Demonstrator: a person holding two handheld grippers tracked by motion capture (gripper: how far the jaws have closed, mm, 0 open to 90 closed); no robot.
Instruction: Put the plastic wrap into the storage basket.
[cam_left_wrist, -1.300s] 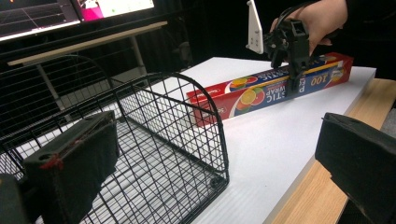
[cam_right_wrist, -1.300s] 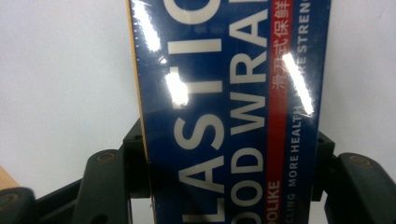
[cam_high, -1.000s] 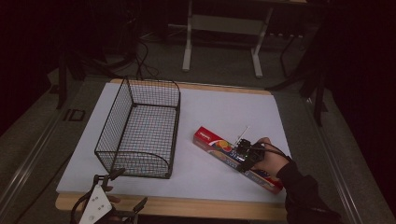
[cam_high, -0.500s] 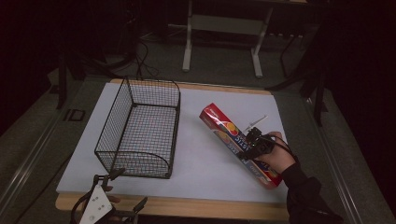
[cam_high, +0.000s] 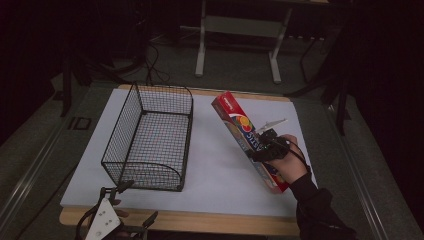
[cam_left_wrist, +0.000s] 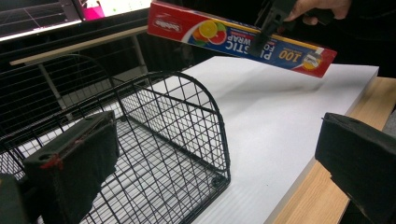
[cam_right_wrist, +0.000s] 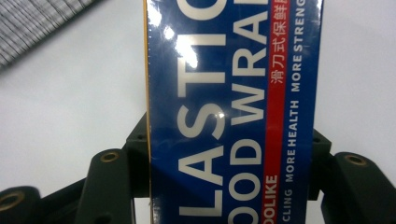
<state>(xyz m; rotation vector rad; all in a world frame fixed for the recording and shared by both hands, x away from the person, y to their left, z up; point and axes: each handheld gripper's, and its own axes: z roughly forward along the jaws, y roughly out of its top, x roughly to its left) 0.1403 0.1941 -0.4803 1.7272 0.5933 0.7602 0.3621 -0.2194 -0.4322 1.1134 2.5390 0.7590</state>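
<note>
Gripping plastic wrap box (cam_high: 248, 140), label "PLASTIC FOOD WRAP", "100": right tongs (cam_high: 265, 148). Left tongs (cam_left_wrist: 210, 163) spread, empty.

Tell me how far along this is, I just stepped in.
Done: the right tongs have clamped the plastic wrap box and it hangs off the table, tilted, as the left gripper view shows. In hand: carrying it. Left: probably setting it in the empty wire basket. The left tongs wait open by the basket.
</note>
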